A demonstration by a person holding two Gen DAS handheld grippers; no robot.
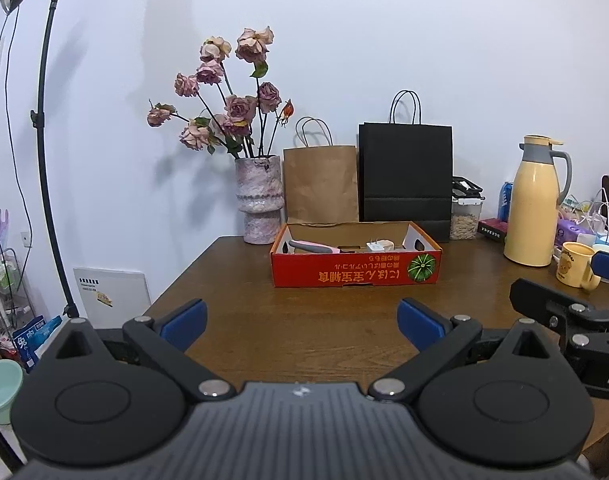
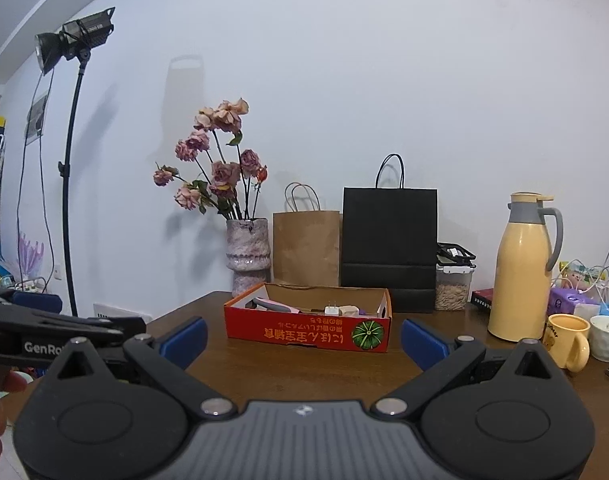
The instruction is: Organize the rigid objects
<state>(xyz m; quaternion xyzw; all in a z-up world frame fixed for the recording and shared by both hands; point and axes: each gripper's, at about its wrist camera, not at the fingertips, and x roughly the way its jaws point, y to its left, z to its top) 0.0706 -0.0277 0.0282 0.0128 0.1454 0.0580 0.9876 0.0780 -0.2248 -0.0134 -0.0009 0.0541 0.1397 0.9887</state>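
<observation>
- Left wrist view: the left gripper (image 1: pixel 302 320) is spread open and holds nothing; the red cardboard box (image 1: pixel 356 272) lies ahead and a little right, near the far edge of the counter (image 1: pixel 232 280).
- Inside the box lie a pink-grey handled tool (image 1: pixel 310 246), long axis left to right, and a white plug adapter (image 1: pixel 374 246).
- The right gripper (image 2: pixel 304 338) is also open and empty; the box is straight ahead of it, so I judge the right one slightly better placed.

White wall (image 1: pixel 384 40), wooden table (image 1: pixel 304 320), studio lamp (image 2: pixel 70 40).
</observation>
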